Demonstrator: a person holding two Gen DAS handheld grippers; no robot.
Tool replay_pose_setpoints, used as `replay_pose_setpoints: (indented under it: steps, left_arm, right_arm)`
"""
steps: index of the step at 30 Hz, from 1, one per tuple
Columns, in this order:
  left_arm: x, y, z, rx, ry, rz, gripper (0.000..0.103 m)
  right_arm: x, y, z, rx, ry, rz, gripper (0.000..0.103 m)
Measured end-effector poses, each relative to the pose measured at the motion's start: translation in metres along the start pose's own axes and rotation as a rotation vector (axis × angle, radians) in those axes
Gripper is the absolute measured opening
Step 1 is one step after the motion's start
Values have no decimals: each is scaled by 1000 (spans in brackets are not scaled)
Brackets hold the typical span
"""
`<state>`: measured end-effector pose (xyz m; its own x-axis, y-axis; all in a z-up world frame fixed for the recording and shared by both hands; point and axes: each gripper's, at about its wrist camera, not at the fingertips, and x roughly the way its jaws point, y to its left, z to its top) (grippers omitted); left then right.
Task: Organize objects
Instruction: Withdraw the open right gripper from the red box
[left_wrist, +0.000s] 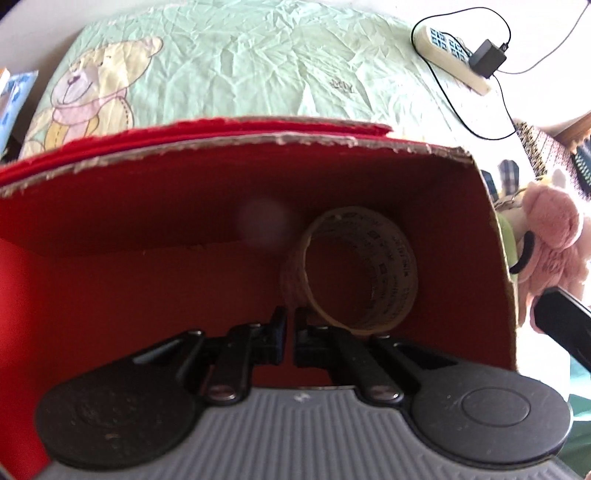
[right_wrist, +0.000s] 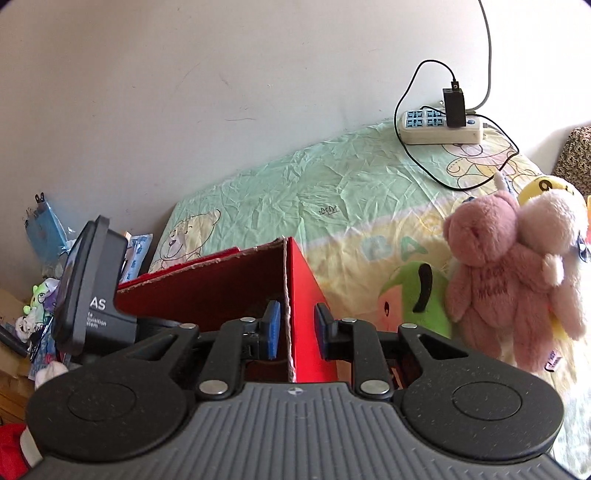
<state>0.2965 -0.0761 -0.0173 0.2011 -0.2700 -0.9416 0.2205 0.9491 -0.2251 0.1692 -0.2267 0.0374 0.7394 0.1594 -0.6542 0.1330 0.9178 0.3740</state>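
Left gripper: its jaws are standing closed and are holding nothing; it is pointing down into the red box.
Right gripper: its jaws are standing partly open on both sides of the box's right wall, 1 pad inside and 1 outside; if the pads are pressing the wall I cannot tell.
Tape: 1 roll is lying inside the box, at the right wall, just ahead and a little right of the left gripper; its hole is facing the camera, so its axis is running along the view.
Toys: 1 pink bear is lying on the bed sheet with a paler plush against it and 1 green plush beside, all outside the box to the right.
Nearer hand: the right one is nearer to the toys, the left one to the tape.
Others: 1 power strip with 1 black charger is lying far back.
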Motion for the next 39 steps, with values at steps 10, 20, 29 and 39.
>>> replay_pose_setpoints:
  steps: [10,20,29,39]
  left_arm:
    - [-16,-9,-17,53,-91,119,2]
    - [-57,-9,-53,42,-220,234,5]
    - [-79,-34,-80,16,-295,326,10]
    - [-104,-48,-119,-26,-339,379,21]
  right_arm:
    - [-14,7,-16,-51,-9,30,23]
    - [-24,13,-26,-122,3,72,23]
    - [-39,12,-37,-162,5,103,24]
    - [-62,6,-50,-207,23,148,25]
